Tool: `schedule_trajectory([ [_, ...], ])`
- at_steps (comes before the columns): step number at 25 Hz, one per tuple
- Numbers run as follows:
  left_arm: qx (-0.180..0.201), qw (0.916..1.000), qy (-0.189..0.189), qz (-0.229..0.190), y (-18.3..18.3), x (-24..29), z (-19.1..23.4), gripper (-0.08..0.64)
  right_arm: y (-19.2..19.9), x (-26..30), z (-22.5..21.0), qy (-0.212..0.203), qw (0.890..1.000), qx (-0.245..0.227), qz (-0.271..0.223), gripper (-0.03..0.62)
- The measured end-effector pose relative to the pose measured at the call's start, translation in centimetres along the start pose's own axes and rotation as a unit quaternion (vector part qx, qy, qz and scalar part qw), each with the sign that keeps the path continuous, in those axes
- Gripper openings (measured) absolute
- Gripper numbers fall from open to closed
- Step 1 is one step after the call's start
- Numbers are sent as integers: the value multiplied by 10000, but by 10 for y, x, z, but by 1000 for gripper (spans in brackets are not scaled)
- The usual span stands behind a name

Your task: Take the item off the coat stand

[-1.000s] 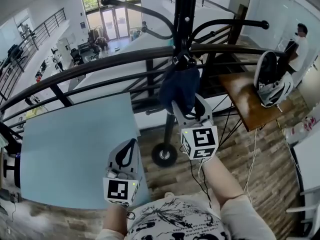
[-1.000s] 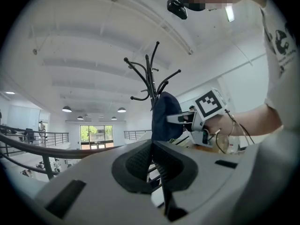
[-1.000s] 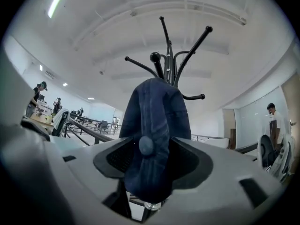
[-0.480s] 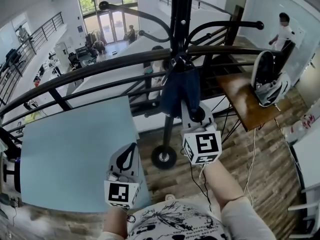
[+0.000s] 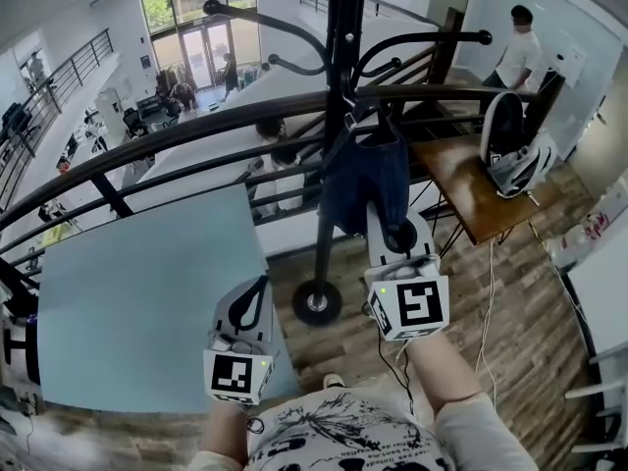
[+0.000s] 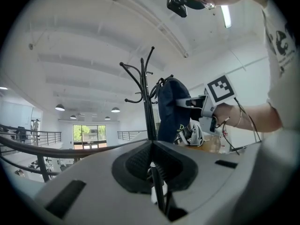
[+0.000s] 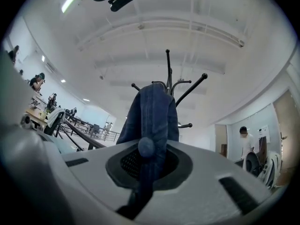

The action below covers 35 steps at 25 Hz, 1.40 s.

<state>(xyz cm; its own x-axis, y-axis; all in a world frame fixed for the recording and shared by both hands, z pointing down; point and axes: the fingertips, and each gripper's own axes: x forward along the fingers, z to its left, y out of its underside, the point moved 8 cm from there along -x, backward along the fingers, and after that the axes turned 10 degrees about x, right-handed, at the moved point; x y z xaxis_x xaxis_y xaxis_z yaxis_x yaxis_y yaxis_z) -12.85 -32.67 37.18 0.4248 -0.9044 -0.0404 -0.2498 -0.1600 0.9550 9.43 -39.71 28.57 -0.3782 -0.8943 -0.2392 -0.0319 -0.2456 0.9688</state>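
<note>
A black coat stand rises behind the railing, its round base on the wood floor. A dark blue denim item hangs from one of its hooks. My right gripper is shut on the lower part of this item, and in the right gripper view the cloth runs down between the closed jaws of the gripper. The left gripper view shows the stand, the denim item and the right gripper on it. My left gripper is lower left, shut and empty.
A light blue table lies at the left under my left gripper. A black curved railing crosses in front of the stand. A wooden side table at the right carries a black and white helmet. A person stands far right.
The right gripper's jaws closed on the denim item and drew it slightly down and towards me. The left gripper stayed where it was.
</note>
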Motion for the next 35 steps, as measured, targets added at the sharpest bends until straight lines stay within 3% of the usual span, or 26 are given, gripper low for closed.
schedule_trajectory([
  [5,-105,9996,215,149,-10,-11,1,5,6,-29,6,9,9997,-21,229,1],
  [10,-113,9994,292,149,2,-32,-7,5,43,-76,21,125,9981,-38,610,2],
  [19,-46,9995,312,39,-6,-49,-7,5,87,-129,44,229,9906,498,1256,2],
  [35,-130,9994,318,89,-4,-59,-5,5,77,-137,46,273,9917,506,1149,0],
])
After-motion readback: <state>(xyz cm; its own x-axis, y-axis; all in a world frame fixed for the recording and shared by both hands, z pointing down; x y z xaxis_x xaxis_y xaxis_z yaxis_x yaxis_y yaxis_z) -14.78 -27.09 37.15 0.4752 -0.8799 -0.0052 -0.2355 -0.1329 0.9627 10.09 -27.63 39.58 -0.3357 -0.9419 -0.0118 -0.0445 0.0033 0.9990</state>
